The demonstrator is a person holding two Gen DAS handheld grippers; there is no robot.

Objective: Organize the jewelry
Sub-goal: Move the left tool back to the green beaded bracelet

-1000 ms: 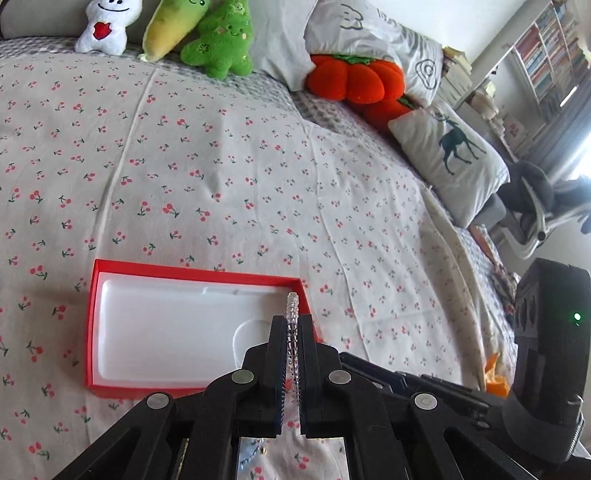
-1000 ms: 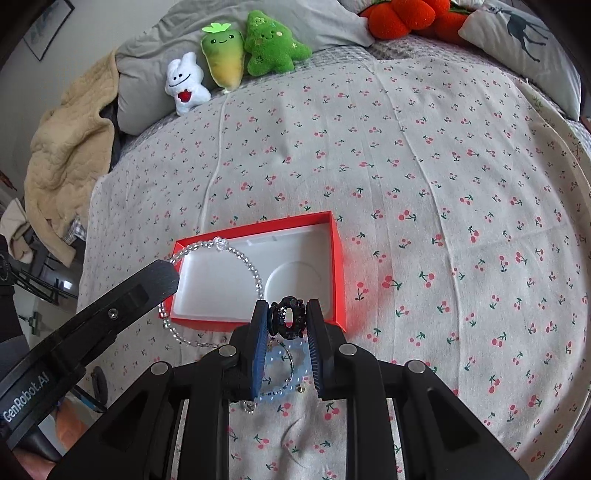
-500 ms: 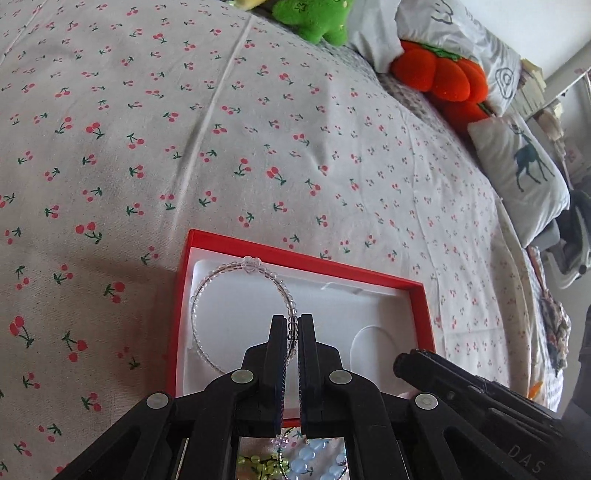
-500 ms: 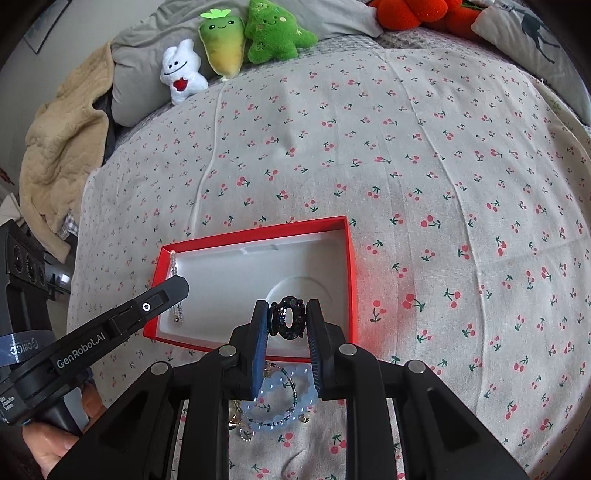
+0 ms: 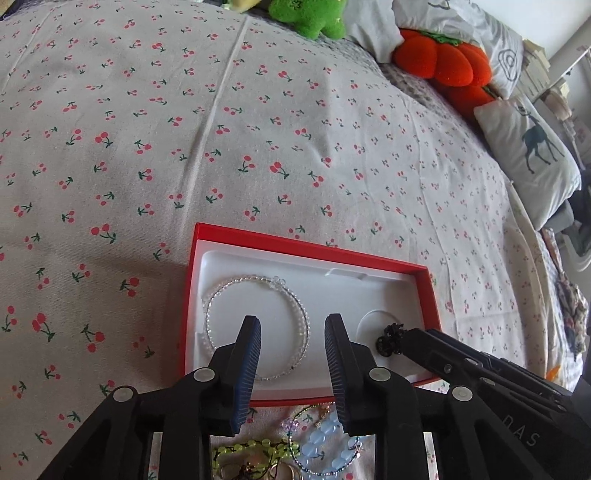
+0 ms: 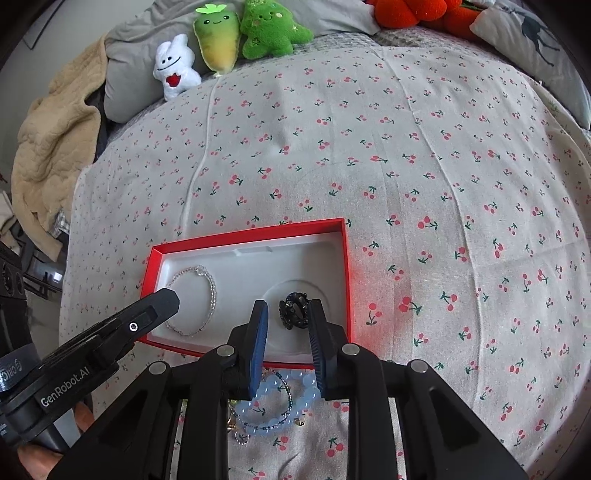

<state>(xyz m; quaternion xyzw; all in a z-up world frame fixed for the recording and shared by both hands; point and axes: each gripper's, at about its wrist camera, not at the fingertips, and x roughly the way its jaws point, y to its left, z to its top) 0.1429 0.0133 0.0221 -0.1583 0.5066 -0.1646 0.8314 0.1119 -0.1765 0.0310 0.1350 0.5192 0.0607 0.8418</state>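
A red box [image 5: 306,245] [image 6: 343,266] with a white insert lies on the cherry-print bedspread. A clear beaded bracelet [image 5: 303,317] [image 6: 211,291] lies flat in its left half. My left gripper [image 5: 292,326] is open just above it, empty. A black beaded ring [image 6: 293,310] [image 5: 388,338] sits over the round recess at the right. My right gripper [image 6: 287,309] is open around it, and I cannot tell if a finger still touches it. Loose jewelry lies in front of the box: a light blue bead bracelet [image 6: 273,402] [image 5: 325,439] and a yellow-green one [image 5: 251,450].
Plush toys [image 6: 255,33], an orange pumpkin cushion [image 5: 443,66] and a deer pillow [image 5: 532,147] line the head of the bed. A beige blanket [image 6: 51,140] hangs at the left edge. Bare bedspread [image 6: 443,221] extends beyond and right of the box.
The left gripper lowered the clear bracelet into the box and opened, leaving it flat inside. The right gripper moved the black ring over the recess and opened.
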